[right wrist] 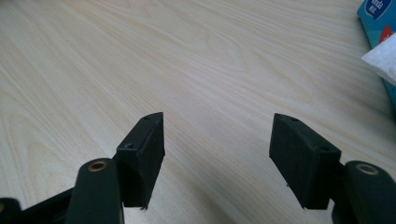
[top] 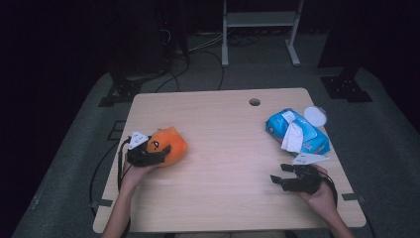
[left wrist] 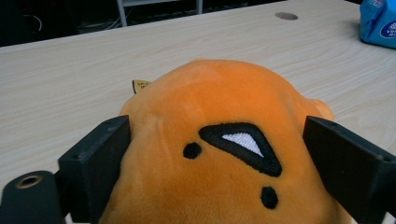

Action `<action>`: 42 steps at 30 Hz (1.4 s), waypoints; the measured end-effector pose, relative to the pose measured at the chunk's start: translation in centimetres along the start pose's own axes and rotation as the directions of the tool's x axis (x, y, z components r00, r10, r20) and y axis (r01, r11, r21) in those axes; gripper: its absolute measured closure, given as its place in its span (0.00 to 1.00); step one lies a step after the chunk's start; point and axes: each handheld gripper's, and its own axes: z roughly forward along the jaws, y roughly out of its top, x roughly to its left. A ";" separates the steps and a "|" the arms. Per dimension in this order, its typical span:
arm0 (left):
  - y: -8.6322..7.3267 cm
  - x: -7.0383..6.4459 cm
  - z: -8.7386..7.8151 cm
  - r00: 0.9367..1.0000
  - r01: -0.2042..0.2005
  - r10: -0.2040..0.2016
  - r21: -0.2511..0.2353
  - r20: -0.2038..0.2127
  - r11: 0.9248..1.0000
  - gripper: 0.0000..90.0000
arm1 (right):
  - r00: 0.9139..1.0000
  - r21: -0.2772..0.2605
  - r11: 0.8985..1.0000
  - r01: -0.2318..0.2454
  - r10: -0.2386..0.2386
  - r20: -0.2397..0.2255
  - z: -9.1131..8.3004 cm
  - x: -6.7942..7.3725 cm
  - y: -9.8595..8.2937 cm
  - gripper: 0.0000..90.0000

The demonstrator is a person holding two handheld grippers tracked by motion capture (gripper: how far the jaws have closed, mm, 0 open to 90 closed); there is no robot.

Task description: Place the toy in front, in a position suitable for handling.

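An orange plush toy (top: 169, 144) with a black-and-white stitched face (left wrist: 243, 142) lies on the left of the wooden table (top: 223, 148). My left gripper (top: 157, 151) stands open, its jaws spread wide on either side of the toy and touching its flanks. The plush (left wrist: 219, 116) bulges up between them and rests on the table. My right gripper (top: 280, 176) hovers open near the front right of the table, with nothing between its fingers (right wrist: 142, 154) but bare wood. A blue pack of wet wipes (top: 296, 131) lies just beyond it, with a white wipe sticking out.
A round white lid (top: 315, 117) sits by the pack's far end. A cable hole (top: 254, 102) is near the table's far edge. The pack's blue corner (right wrist: 380, 28) shows in the right gripper view. Dark stands and cables are on the floor behind.
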 end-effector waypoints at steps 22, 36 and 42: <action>0.4 0.5 -1.0 0.996 0.091 -0.091 -0.050 0.004 0.995 0.37 | 1.000 -0.006 1.000 0.002 -0.002 -0.006 -0.1 0.0 0.0 0.38; 1.3 0.1 -1.7 0.985 0.152 -0.143 -0.107 0.092 0.983 0.40 | 1.000 -0.005 1.000 -0.001 0.000 -0.007 -0.2 0.0 0.0 0.38; 2.3 -1.2 -1.9 0.979 0.152 -0.130 -0.135 0.157 0.979 0.40 | 1.000 -0.008 1.000 0.001 -0.001 -0.004 -0.2 -0.1 0.0 0.38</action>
